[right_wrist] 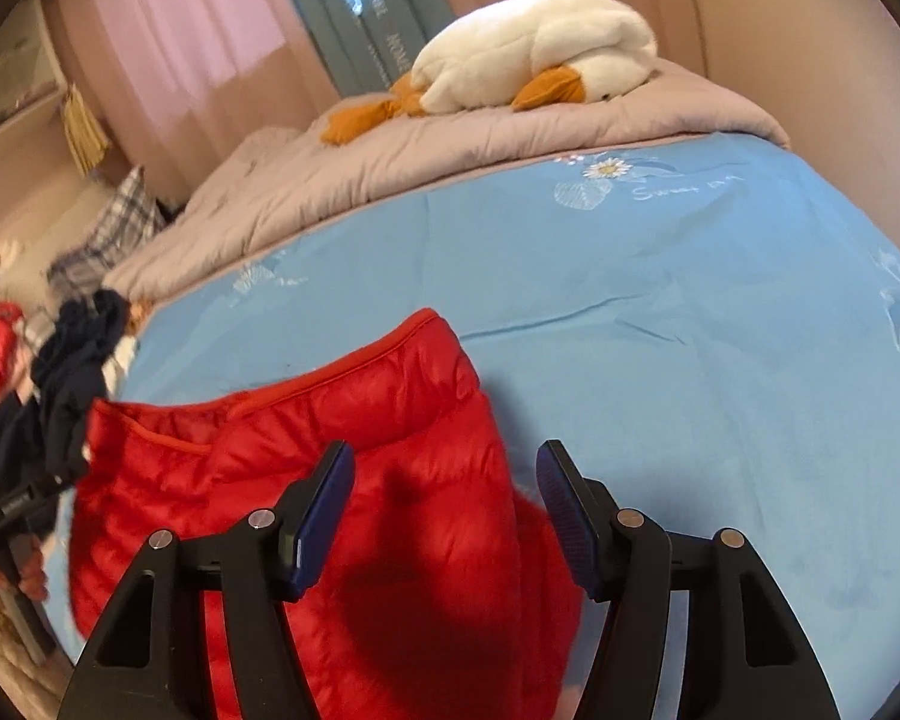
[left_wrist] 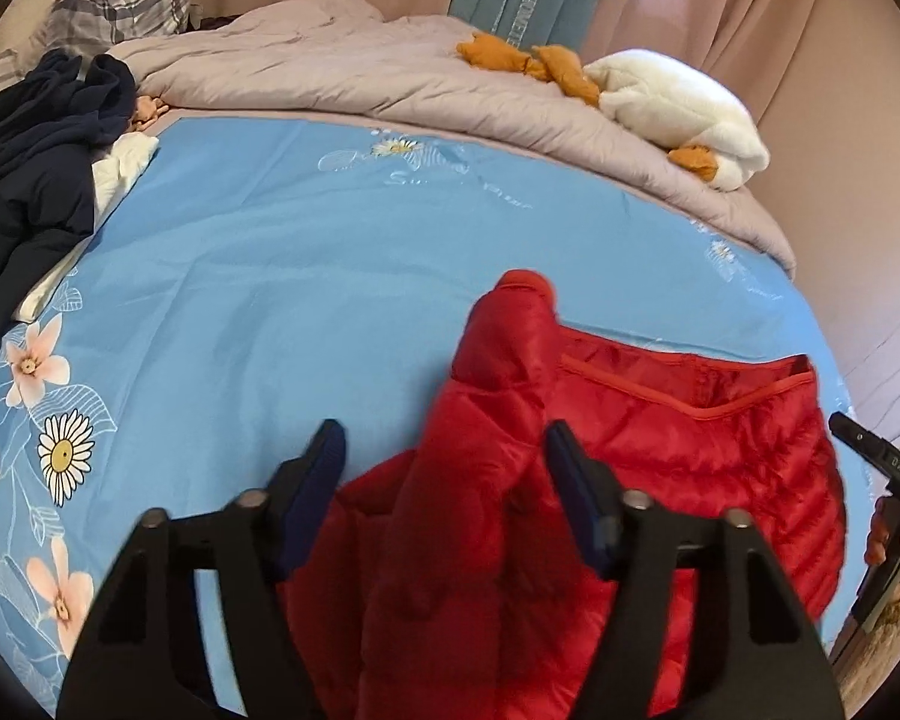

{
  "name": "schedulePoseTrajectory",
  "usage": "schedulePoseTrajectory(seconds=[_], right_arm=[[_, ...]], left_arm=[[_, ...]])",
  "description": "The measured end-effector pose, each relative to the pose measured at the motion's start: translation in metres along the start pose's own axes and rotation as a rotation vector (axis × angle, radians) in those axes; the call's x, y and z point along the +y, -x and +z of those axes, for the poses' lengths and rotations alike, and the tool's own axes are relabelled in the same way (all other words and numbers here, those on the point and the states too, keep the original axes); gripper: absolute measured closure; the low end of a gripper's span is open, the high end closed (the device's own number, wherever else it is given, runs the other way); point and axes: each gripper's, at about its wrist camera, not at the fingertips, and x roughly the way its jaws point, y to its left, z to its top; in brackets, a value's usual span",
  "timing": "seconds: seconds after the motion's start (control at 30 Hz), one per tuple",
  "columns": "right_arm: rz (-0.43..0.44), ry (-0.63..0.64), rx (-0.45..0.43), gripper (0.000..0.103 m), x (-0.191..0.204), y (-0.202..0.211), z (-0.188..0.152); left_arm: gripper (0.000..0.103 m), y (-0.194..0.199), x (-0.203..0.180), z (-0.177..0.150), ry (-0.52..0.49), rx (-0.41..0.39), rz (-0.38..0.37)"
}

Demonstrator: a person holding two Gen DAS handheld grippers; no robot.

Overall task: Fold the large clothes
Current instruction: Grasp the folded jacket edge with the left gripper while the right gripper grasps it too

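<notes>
A red quilted down jacket [left_wrist: 660,450] lies on the blue floral bedsheet [left_wrist: 270,276]. One sleeve [left_wrist: 504,360] is folded across its body, pointing away from me. My left gripper [left_wrist: 444,456] is open above the sleeve, jaws wide on either side of it. In the right wrist view the jacket [right_wrist: 342,438] lies with its hem toward the far side. My right gripper [right_wrist: 444,480] is open over the jacket's right edge, nothing between its pads. The right gripper's handle [left_wrist: 888,468] shows at the left view's right edge.
A grey duvet [left_wrist: 342,66] is bunched at the far side with a white plush goose [left_wrist: 678,108] on it. A dark navy garment [left_wrist: 36,180] lies at the left of the bed, near a plaid pillow [left_wrist: 120,0]. Pink curtains [right_wrist: 198,42] hang behind.
</notes>
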Motion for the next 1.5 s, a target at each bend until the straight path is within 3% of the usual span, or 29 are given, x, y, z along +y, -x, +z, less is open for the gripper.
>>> schedulePoseTrajectory(seconds=[0.07,0.17,0.2,0.23,0.33,0.47,0.6,0.73,0.87,1.5], right_arm=[[-0.016,0.010,0.029,0.040,-0.002,-0.014,0.002],[0.021,0.007,0.050,0.041,-0.007,-0.023,-0.002],[0.040,0.001,0.056,0.050,-0.008,-0.026,-0.003],[0.052,-0.001,0.065,0.070,-0.009,-0.029,-0.003],[0.027,0.025,0.058,0.098,-0.006,-0.031,-0.007],[0.038,-0.050,-0.016,0.100,-0.012,-0.009,0.000],[0.036,-0.081,-0.100,0.102,-0.016,0.022,0.002],[-0.043,-0.060,-0.032,0.102,-0.016,-0.002,-0.005],[-0.057,-0.066,0.034,0.102,-0.018,-0.025,-0.009],[-0.073,-0.064,0.077,0.102,-0.017,-0.037,-0.008]], left_arm=[[0.071,-0.006,0.003,0.000,0.008,0.010,-0.007],[0.084,-0.012,0.006,-0.001,0.005,0.021,-0.013],[0.087,-0.013,0.006,-0.001,0.001,0.022,-0.010],[0.091,-0.014,0.006,-0.002,0.000,0.021,-0.013],[0.095,-0.011,0.007,-0.003,0.010,-0.008,0.007],[0.096,0.007,0.010,-0.004,0.029,-0.069,0.027],[0.096,0.008,0.014,0.002,0.046,-0.069,0.007],[0.095,-0.022,0.015,-0.001,0.035,0.012,0.039],[0.094,-0.036,0.023,-0.007,0.068,0.052,0.034],[0.088,-0.027,0.019,-0.011,0.080,0.042,0.068]])
